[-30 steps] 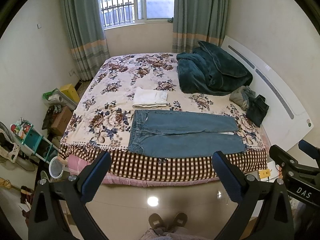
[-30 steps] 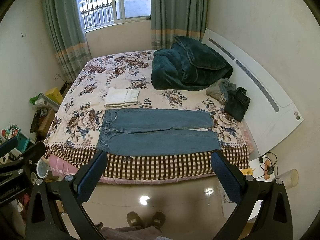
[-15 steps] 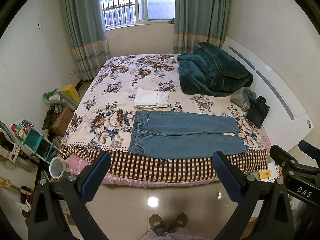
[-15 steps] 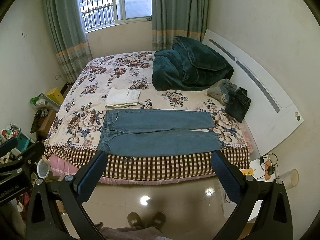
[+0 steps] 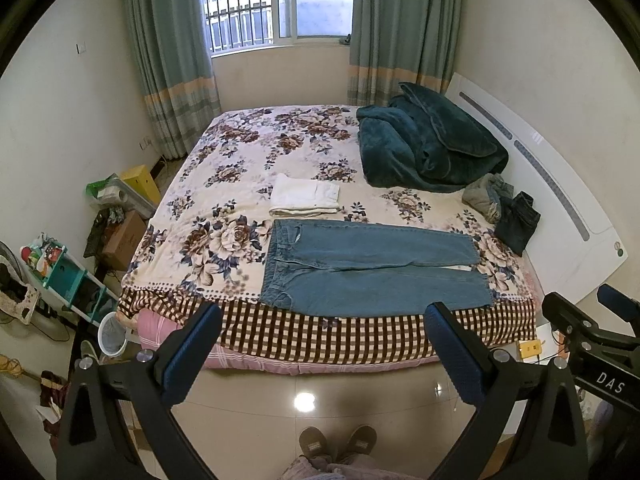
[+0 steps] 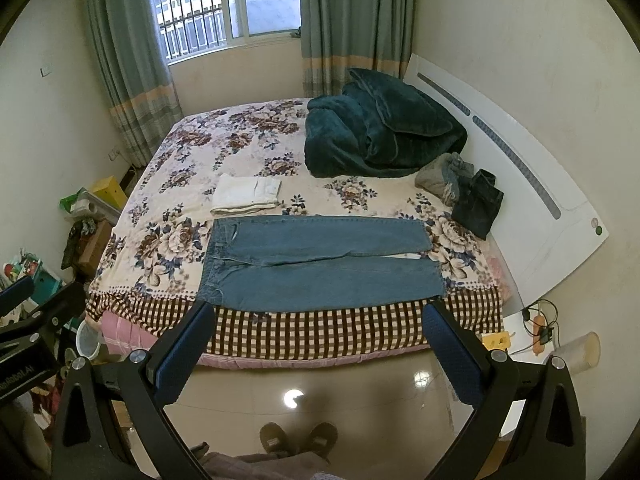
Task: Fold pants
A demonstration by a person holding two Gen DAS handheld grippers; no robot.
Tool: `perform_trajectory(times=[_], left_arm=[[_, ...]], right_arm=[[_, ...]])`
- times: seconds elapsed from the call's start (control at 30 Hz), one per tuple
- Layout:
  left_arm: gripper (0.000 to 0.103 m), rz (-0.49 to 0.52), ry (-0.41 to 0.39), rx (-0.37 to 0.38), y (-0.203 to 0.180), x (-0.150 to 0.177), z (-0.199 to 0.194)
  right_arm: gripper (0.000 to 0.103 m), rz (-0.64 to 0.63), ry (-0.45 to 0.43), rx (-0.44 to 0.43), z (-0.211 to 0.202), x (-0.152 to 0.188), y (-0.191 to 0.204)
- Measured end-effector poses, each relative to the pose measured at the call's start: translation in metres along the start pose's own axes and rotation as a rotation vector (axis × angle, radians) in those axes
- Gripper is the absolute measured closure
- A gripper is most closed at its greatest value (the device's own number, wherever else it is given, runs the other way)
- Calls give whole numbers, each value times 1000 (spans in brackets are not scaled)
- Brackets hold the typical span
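On the near edge of the floral bed [image 5: 240,184], blue jeans [image 5: 372,268] lie flat, waistband left and legs to the right, well beyond the left gripper [image 5: 322,328] and right gripper [image 6: 318,322], which hang over the tiled floor with jaws spread wide and holding nothing. A teal blanket [image 5: 428,148] is heaped by the headboard, darker clothes [image 6: 476,200] sit beside it, and a folded white garment [image 5: 304,200] rests just behind the jeans.
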State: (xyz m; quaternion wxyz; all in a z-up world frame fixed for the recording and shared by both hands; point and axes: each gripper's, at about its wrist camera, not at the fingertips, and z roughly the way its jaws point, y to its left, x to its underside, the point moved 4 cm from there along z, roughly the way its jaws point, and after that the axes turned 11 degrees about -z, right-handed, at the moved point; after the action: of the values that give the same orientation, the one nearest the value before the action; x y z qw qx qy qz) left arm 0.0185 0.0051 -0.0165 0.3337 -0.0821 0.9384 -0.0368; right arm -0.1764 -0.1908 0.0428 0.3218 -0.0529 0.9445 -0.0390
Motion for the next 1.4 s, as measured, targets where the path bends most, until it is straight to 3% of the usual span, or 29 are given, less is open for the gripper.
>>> perform_trajectory(times=[0.33,0.43,0.57,0.77,0.97,1.2,1.4], left_arm=[[0,-10,-7,-15,6,-1,16],[0,-12,-10,-19,12,-8,30],[0,-31,-20,-77,23,-36,74],[0,-60,60,-147,20,-69,163],[0,-101,150,-263,4,-110,281],[0,-259,241,-382,-8,-145,435],[0,-413,395,-442,-2,-139,565]], right_arm=[[0,48,8,7,37,-11,13],[0,64,5,15,62,-18,17],[0,102,36,33,117,-34,11],[0,143,123,58,244,-70,-18],[0,182,232,30,403,-116,-73],[0,226,375,-9,624,-171,-146],[0,304,458,60,765,-176,-207]])
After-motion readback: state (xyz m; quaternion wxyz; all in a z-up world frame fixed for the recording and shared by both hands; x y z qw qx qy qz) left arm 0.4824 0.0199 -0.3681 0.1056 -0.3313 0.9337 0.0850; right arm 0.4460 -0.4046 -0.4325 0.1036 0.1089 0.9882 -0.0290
